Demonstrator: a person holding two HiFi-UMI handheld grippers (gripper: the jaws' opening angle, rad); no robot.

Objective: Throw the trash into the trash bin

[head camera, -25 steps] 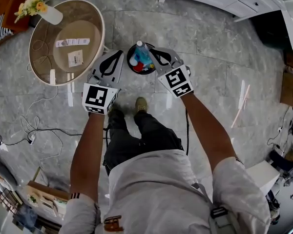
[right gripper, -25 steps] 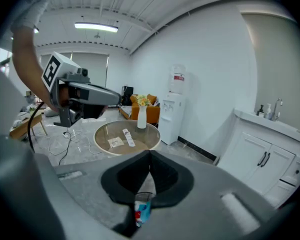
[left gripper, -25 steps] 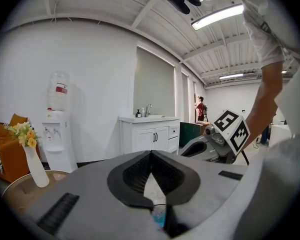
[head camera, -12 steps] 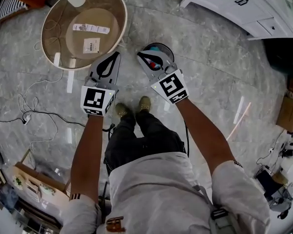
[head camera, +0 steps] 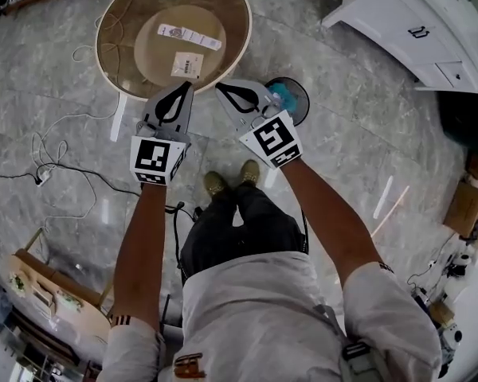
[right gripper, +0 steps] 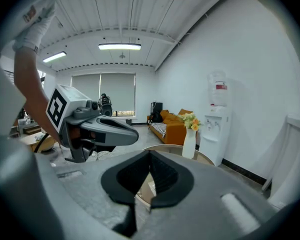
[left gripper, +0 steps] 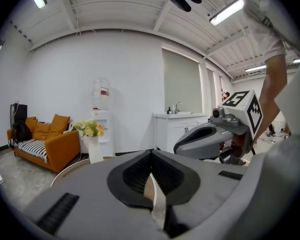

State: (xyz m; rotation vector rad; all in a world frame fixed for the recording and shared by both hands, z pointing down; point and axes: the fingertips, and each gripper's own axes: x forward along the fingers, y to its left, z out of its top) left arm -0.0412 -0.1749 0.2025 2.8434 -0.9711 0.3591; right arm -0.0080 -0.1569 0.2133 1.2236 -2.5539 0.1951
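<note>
While left gripper (head camera: 186, 89) and right gripper (head camera: 221, 90) sit clenched empty, trash bin (head camera: 300, 107) lies at 3 o'clock, nearer the right.

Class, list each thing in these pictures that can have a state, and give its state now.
Left gripper: shut, empty.
Right gripper: shut, empty.
Black round trash bin: upright, uncovered, holding blue trash.
White cabinet: drawers closed.
</note>
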